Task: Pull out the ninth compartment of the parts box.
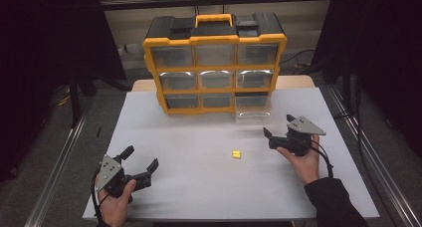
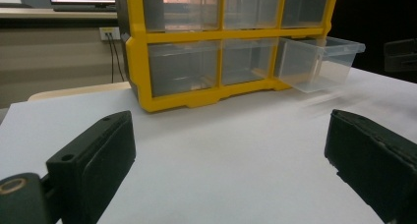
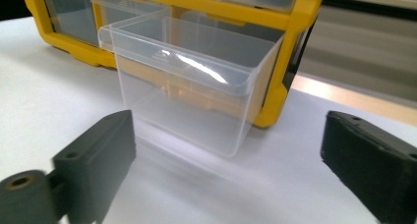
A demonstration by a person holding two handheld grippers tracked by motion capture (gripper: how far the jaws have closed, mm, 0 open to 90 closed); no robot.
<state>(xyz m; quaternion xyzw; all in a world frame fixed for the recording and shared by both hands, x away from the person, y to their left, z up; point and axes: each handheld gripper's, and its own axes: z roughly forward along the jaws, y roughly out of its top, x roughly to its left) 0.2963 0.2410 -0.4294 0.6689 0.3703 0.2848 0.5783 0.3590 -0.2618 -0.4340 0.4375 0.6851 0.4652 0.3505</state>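
Note:
A yellow and black drawer cabinet [image 1: 215, 62] stands at the back of the white table [image 1: 189, 137]. Its bottom right clear drawer [image 1: 253, 107] is pulled out over the table. A small yellow piece [image 1: 236, 155] lies loose near the middle. My right gripper [image 1: 278, 125] is open just right of and in front of that drawer, with nothing between its jaws. In the right gripper view the drawer [image 3: 187, 76] looks empty and sits close ahead of the right gripper [image 3: 226, 155]. My left gripper [image 1: 142, 157] rests open at the front left, facing the cabinet [image 2: 137, 67] and the drawer [image 2: 319, 62].
Dark curtains hang on both sides of the table. Metal rails [image 1: 54, 167] run along the floor left and right. Bare table top lies between the two grippers and in front of the cabinet. A wall socket [image 2: 109, 33] sits behind the cabinet.

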